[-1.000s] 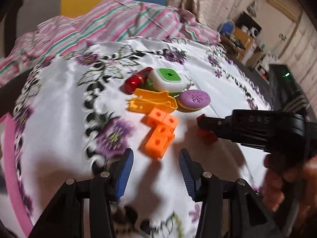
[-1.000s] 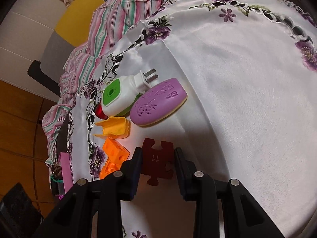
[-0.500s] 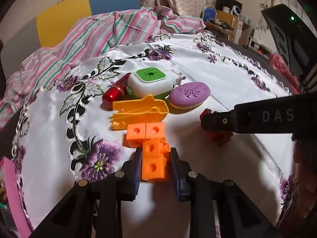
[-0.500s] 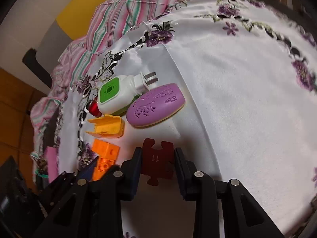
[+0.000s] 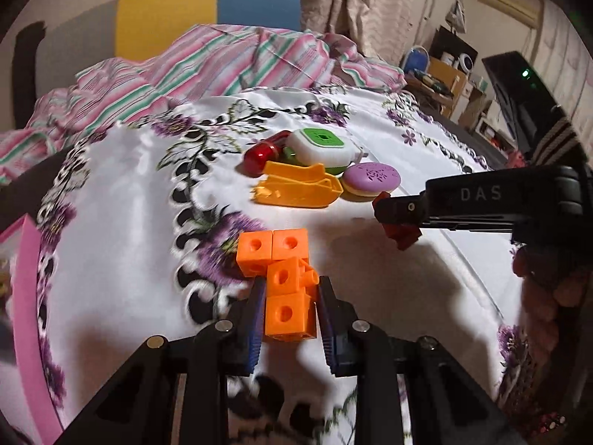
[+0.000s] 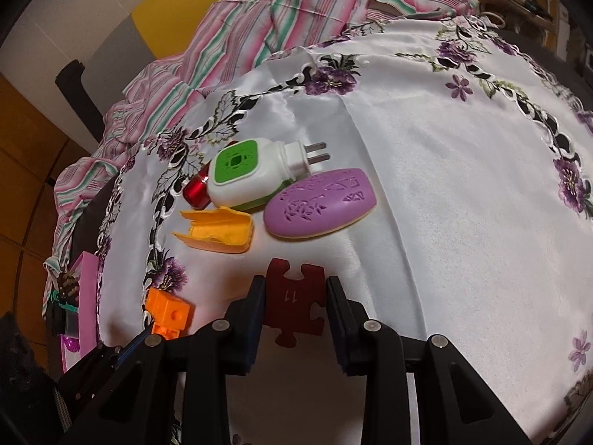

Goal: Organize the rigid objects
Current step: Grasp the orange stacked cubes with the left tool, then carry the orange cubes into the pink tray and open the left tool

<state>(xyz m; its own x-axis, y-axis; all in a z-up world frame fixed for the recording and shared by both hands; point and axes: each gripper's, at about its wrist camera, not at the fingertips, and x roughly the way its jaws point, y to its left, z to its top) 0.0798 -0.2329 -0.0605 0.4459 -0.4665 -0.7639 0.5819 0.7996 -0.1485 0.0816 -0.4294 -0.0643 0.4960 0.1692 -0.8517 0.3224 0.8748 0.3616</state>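
Bare white cloth (image 6: pixel 463 222) right of purple case (image 6: pixel 320 204)

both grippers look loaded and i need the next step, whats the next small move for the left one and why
Probably lift it straight up. The left gripper is shut on the orange cube cluster, whose far cubes seem to sit on the floral cloth. The right gripper is holding the red puzzle piece clear of it.

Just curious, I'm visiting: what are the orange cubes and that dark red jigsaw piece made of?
Orange cubes: look like hard moulded plastic, slightly glossy, with crisp edges and round peg holes. Dark red jigsaw piece: matte and flat, with a stamped number; probably foam or soft plastic, though the look leaves it open.
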